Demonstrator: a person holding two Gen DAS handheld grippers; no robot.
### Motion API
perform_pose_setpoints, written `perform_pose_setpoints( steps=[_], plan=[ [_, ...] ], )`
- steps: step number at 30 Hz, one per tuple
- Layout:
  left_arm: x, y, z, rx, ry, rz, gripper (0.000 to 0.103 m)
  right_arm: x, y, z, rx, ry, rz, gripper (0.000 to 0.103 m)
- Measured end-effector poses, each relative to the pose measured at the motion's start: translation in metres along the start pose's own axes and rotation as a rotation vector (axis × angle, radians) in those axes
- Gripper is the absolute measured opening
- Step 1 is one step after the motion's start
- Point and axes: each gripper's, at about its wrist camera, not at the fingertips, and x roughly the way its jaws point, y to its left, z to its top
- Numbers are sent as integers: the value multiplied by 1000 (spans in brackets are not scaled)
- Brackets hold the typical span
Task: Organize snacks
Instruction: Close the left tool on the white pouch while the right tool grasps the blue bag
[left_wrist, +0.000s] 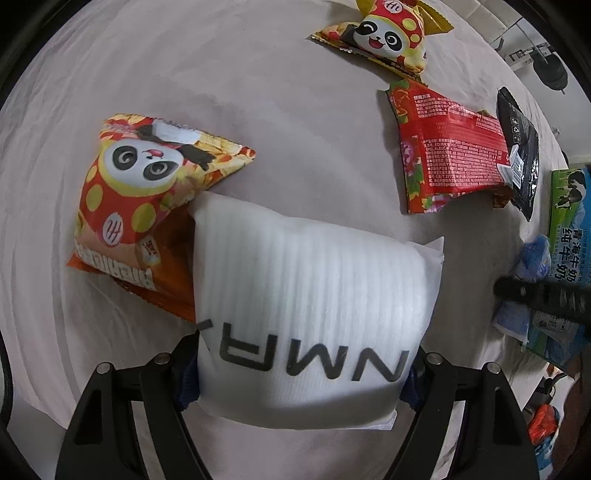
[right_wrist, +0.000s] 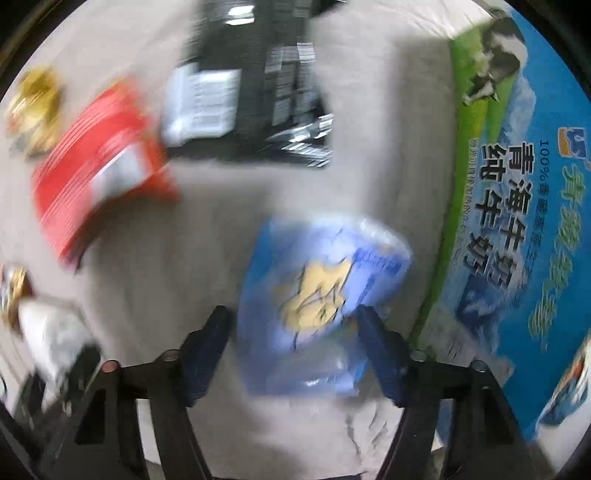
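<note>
White ribbed foam-wrapped pouch with grey lettering (left_wrist: 310, 317) sits between the fingers of the left gripper (left_wrist: 303, 373), whose jaws are closed against its two sides near the bottom edge. The pouch hangs just over the pale grey tablecloth (left_wrist: 258, 110), and its upper left corner overlaps or touches the orange and red panda-print snack bag (left_wrist: 136, 206). A second panda-print bag in red and yellow (left_wrist: 388, 37) lies well apart at the far edge. The red printed flat packet (left_wrist: 450, 151) and the black glossy packet (left_wrist: 517, 151) lie side by side, edges overlapping, near the green and blue milk carton box (left_wrist: 569, 240).

Recommendation: keep the squeeze light, since the foam is likely to compress, and set the pouch down clear of the panda bag so it does not drag it.

Right wrist view is heavily motion-blurred. The right gripper (right_wrist: 291, 343) has the blue translucent plastic snack pouch with a yellow figure (right_wrist: 321, 295) between its blue pads (right_wrist: 384, 354); the right pad appears to press the pouch, but a gap shows at the left pad, so whether the jaws grip cannot be told. The pouch is close beside the milk carton box (right_wrist: 517, 221).

Recommendation: confirm a firm two-sided hold before carrying, and slow the motion near the box.
</note>
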Motion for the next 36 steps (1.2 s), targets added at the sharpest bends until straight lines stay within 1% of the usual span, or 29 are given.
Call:
perform_pose_setpoints(
  steps=[1,5,6,8,9,10,12,15,16,17,18,19,20,21,22,24,26,28,29,30,31,32,33,34,36],
  plan=[
    [-1,1,-2,-2,0,1,78,-3,4,-4,-27,-9,-6,67],
    [1,5,-13,-17,13,-19,78,-7,22,-29,-140,39,105,67],
    [2,6,-16,-21,15,-23,78,-9,23,-33,-159,36,113,67],
    [3,7,-20,-26,15,-26,78,-18,19,-35,-144,-26,62,67],
    [3,8,-21,-29,14,-26,78,-32,28,-43,-122,-59,36,68],
    [3,8,-22,-33,13,-26,78,-37,21,-40,-93,-85,31,69],
    [4,8,-22,-39,13,-22,78,-40,12,-35,-50,-92,23,69],
    [4,6,-22,-40,15,-19,78,-30,-1,-27,-6,-51,11,69],
    [4,6,-22,-40,15,-21,78,-36,-6,-29,8,-40,15,67],
    [3,2,-19,-40,17,-22,78,-32,-10,-30,20,-28,19,62],
    [3,4,-19,-40,18,-25,78,-30,-12,-28,32,-26,19,42],
    [2,5,-19,-39,17,-25,78,-32,-14,-29,46,-39,17,26],
    [2,6,-20,-39,16,-25,78,-31,-12,-28,59,-47,-7,20],
    [2,7,-20,-39,15,-25,78,-27,-13,-26,43,-57,-72,15],
    [2,7,-20,-40,14,-26,78,-22,-18,-24,14,-74,-98,14],
    [1,11,-18,-44,14,-28,78,-30,-15,-33,-11,-86,-98,14],
    [0,14,-19,-45,15,-28,78,-31,-16,-41,-18,-79,-60,13],
    [0,14,-22,-44,14,-26,78,-26,-2,-67,-64,-80,-24,14],
    [0,15,-24,-41,15,-23,78,-25,0,-69,-88,-78,-15,15],
    [0,16,-26,-39,16,-22,78,-25,6,-79,-128,-72,2,20],
    [1,17,-27,-35,17,-20,78,-23,17,-89,-180,-57,23,29],
    [1,18,-29,-32,17,-19,78,-19,28,-96,-227,-27,35,34],
    [1,19,-30,-32,17,-19,78,-15,34,-96,-252,-4,47,46],
    [1,20,-30,-33,17,-19,78,-14,38,-100,-272,12,52,68],
    [1,25,-34,-33,16,-22,78,-32,39,-111,-295,-17,60,92]
  ],
)
